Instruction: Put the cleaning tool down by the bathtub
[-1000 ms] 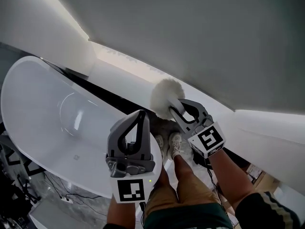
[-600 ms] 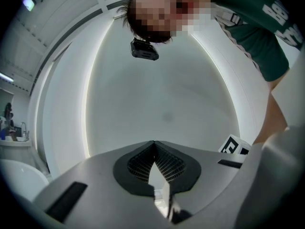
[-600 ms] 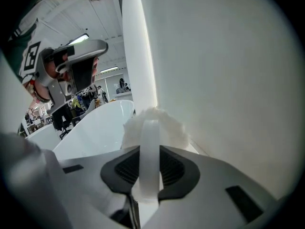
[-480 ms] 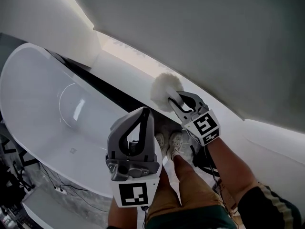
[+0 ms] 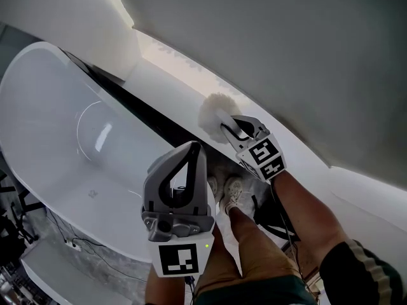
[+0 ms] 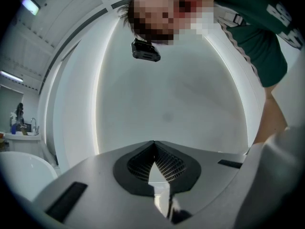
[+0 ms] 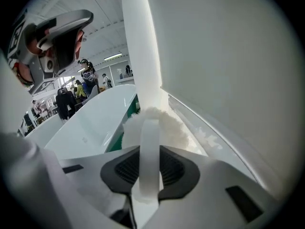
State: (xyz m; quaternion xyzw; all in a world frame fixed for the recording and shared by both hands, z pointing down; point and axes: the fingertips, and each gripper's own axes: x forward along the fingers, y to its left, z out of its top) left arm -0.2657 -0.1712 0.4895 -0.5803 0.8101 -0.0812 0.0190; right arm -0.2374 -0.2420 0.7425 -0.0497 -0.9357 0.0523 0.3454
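My right tongs pinch the flat white handle of the cleaning tool, pads pressed on either side of it. The tool's fluffy white head sticks out past the tips, tilted downward. It hangs over the white ledge that runs between the bathtub and the grey wall; I cannot tell whether the fluff touches the ledge. My left tongs are pressed together with nothing between them. They are held roughly level above the near rim of the tub, well apart from the tool. Below both tongs I see the person's light shoes on the floor beside the tub.
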